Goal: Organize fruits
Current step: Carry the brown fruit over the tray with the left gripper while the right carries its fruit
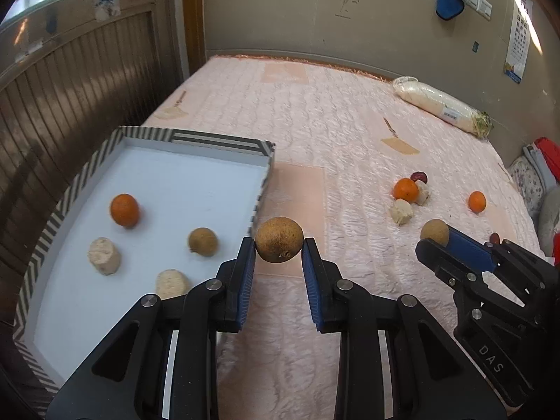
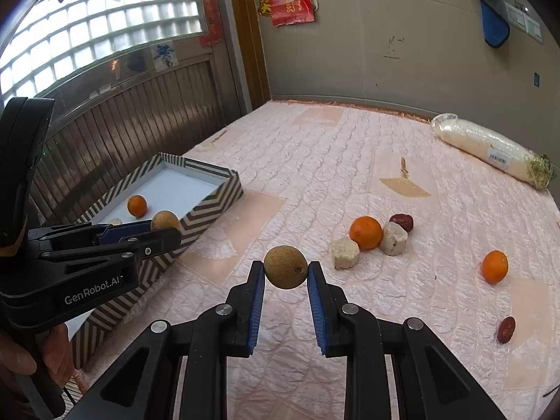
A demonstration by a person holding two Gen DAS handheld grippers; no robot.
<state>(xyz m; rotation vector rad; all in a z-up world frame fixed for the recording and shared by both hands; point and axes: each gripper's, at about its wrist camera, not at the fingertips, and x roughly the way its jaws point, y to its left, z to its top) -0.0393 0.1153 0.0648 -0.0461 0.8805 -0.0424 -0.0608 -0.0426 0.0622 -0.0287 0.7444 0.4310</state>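
My left gripper is shut on a brown round fruit, held above the bed next to the right wall of the striped tray. The tray holds an orange, a brown fruit and two pale chunks. My right gripper is shut on another brown round fruit, held above the bed; it also shows in the left wrist view. On the bed lie two oranges, two pale chunks, and two dark red dates.
A wrapped white radish lies at the bed's far right. The pink quilted bed meets a wooden panelled wall on the left. Folded cloths sit at the right edge.
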